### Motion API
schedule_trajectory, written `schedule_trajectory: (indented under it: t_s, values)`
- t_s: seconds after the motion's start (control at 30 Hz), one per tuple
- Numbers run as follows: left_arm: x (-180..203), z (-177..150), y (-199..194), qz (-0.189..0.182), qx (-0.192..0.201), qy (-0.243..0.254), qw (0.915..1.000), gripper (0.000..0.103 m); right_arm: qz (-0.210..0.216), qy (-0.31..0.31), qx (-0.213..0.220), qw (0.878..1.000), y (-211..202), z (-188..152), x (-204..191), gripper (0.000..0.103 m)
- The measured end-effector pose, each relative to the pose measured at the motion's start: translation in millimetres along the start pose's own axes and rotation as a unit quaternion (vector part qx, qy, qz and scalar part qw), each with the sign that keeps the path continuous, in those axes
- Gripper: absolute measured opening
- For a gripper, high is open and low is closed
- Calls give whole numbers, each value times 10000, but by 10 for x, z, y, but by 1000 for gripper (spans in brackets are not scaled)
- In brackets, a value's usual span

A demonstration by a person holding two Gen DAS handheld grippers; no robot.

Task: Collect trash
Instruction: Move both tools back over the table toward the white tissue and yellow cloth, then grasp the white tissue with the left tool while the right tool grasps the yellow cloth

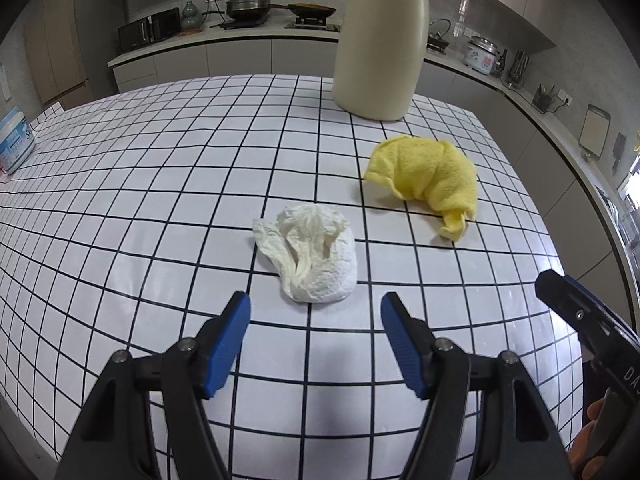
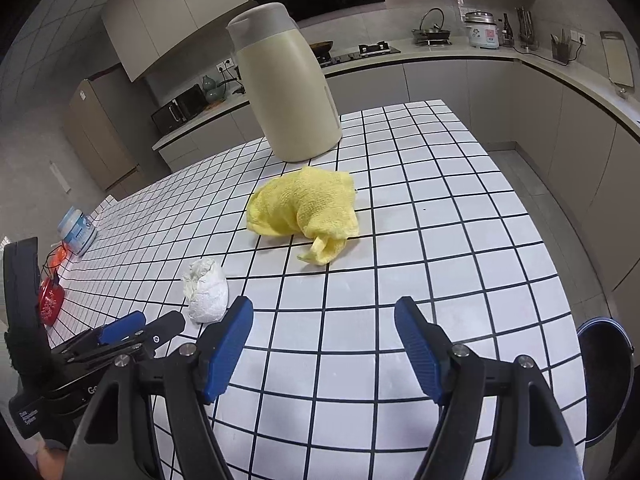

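White crumpled tissue (image 1: 310, 256) sits on the grid table (image 1: 120, 208) dead ahead of the left gripper (image 1: 316, 314) in the left wrist view, just past the blue pads (image 1: 230, 344). Jaws stand apart with nothing between them. Yellow towel (image 1: 426, 182) lies off to the right and further back, with the cream jug (image 1: 382, 40) behind it. The other tool pokes in at the right edge.

Right wrist view: right gripper (image 2: 324, 320) is apart and empty too, aimed at bare table short of the towel. Tissue is down-left, just beside the left gripper's tips. A dark round thing (image 2: 604, 376) at the lower right edge could be a bin, can't really tell.

My guess is the step is grabbing the tissue with the left. To do it well: come in low so the wad sits between both pads, close on the fat middle and not a loose flap, lift straight up. Stay clear of the towel.
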State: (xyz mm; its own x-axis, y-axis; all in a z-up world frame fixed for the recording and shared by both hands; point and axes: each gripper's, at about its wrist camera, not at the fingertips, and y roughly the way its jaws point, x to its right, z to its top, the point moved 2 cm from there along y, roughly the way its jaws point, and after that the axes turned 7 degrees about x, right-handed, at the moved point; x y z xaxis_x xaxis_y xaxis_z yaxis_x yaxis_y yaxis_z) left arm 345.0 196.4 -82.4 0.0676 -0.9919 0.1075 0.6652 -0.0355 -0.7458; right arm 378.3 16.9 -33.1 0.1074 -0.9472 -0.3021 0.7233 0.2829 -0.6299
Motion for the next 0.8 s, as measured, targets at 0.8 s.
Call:
schedule_trajectory:
  t_s: [0.8]
  values:
    - [-158, 240, 675, -277, -57, 14, 9996, 50, -81, 87, -232, 9997, 740, 151, -45, 75]
